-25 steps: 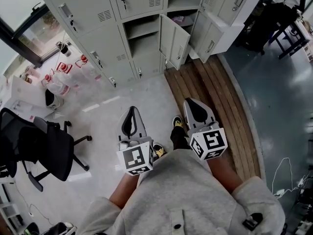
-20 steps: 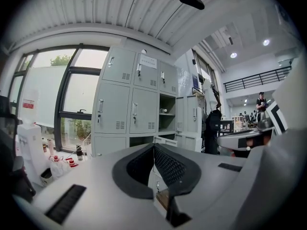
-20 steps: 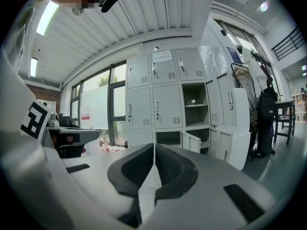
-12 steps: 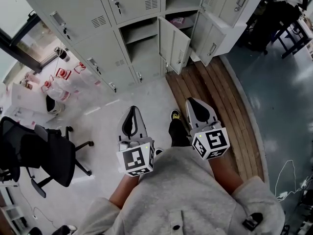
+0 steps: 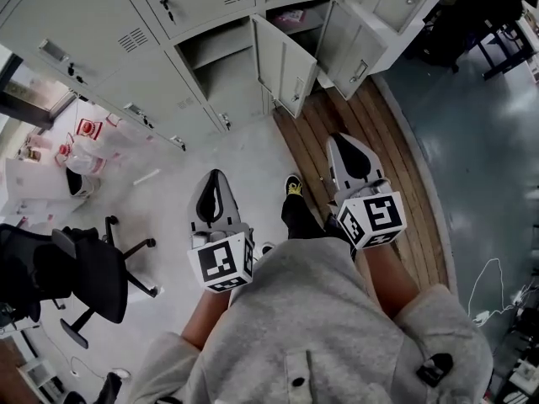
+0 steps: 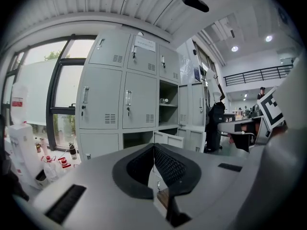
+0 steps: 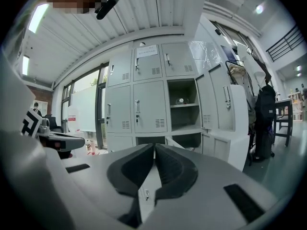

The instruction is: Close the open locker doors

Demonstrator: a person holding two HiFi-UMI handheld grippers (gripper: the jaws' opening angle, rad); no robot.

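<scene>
locker wall [image 5: 126,66] ahead; open locker door [image 5: 286,64] well beyond left tongs [image 5: 213,180], right tongs [image 5: 344,145], both pressed together.

Bare floor [image 5: 227,154] gives free passage toward 12 o'clock, up to the lockers [image 5: 126,49]. An open locker door [image 5: 282,66] juts into that path at 12 o'clock, with a second open door [image 5: 354,40] at 1 o'clock. An office chair [image 5: 80,272] blocks 9 o'clock, and bottles [image 5: 80,150] crowd 10 o'clock.

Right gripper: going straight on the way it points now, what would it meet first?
Likely the open lower locker door, which sits dead ahead of the shut claw of the right gripper; depth is unclear.
</scene>
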